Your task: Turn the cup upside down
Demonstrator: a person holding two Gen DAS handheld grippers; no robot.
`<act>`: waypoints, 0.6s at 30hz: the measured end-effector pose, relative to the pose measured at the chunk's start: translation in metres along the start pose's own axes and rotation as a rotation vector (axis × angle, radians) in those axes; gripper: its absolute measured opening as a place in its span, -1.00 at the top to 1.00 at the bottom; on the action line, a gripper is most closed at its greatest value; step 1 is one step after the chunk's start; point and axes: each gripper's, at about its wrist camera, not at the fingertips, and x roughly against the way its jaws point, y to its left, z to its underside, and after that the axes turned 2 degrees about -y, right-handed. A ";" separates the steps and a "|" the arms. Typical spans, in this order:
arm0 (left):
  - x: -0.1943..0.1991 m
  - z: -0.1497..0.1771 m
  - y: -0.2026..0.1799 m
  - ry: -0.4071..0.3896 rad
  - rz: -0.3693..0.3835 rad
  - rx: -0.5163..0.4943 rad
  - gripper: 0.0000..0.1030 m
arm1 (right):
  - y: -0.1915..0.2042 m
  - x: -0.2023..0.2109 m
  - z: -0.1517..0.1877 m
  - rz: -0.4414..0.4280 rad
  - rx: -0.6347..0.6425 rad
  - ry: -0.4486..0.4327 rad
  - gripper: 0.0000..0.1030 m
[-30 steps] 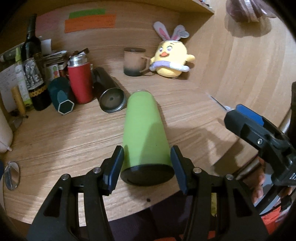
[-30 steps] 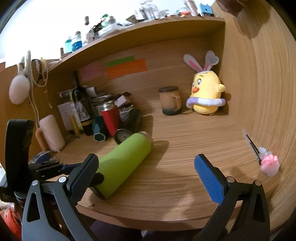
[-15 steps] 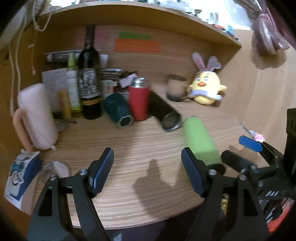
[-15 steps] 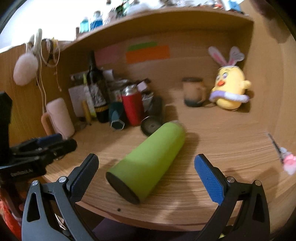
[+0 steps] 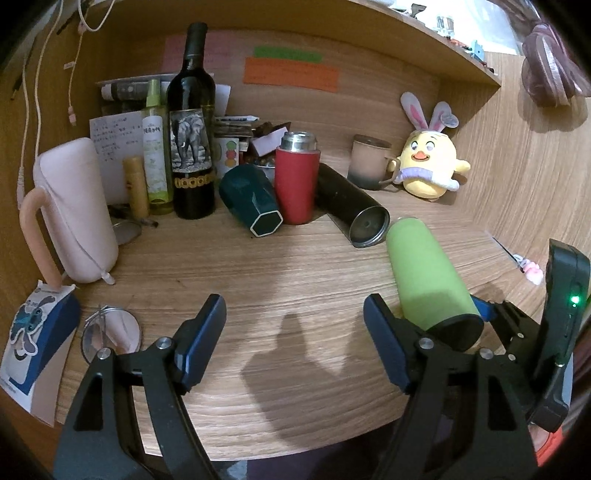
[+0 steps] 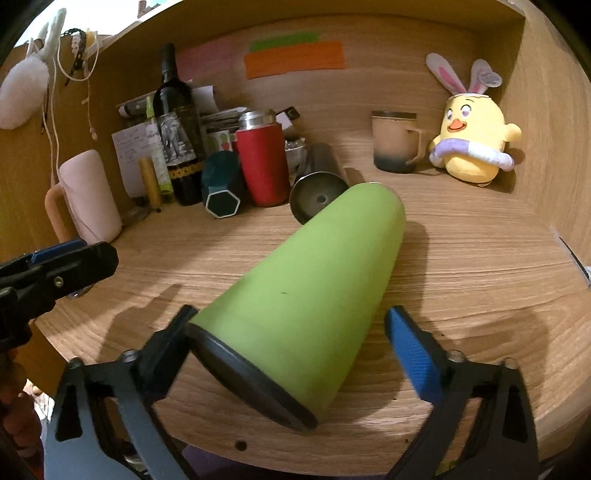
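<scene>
Wooden desk (image 5: pixel 303 266), wooden back wall (image 5: pixel 369 103), shelf (image 6: pixel 332 14) overhead; dim warm light.

wine bottle (image 5: pixel 191 122): upright, far left | red flask (image 5: pixel 296 177): upright, centre | chick plush (image 5: pixel 430 166): far right | mug (image 5: pixel 367 162): beside plush

No legible wording anywhere — wine bottle (image 5: pixel 191 122) label shows only an elephant picture; handwritten note (image 5: pixel 115 134) and spray bottle (image 5: pixel 154 147) print too small to read.

Left gripper (image 5: pixel 293 332) held low with jaws spread wide, nothing gripped between them, right gripper (image 6: pixel 295 341) likewise held with jaws parted wide, both pointed forward and level.
</scene>
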 end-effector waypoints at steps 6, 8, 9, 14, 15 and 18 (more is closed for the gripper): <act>0.006 -0.001 -0.008 -0.023 0.003 -0.022 -0.49 | -0.003 0.008 0.005 0.002 0.003 -0.020 -0.66; 0.009 -0.002 -0.012 -0.032 0.006 -0.035 -0.49 | -0.005 0.013 0.007 0.000 -0.001 -0.023 -0.60; 0.010 -0.003 -0.014 -0.035 0.009 -0.041 -0.49 | -0.007 0.016 0.008 -0.007 -0.008 -0.024 -0.57; 0.014 -0.006 -0.024 -0.047 0.027 -0.066 -0.49 | -0.011 0.028 0.013 -0.035 -0.004 -0.019 -0.43; 0.016 -0.006 -0.027 -0.052 0.031 -0.070 -0.49 | -0.010 0.029 0.014 -0.036 0.003 -0.019 -0.40; 0.020 -0.008 -0.031 -0.064 0.040 -0.075 -0.49 | -0.010 0.036 0.017 -0.042 0.024 -0.018 -0.33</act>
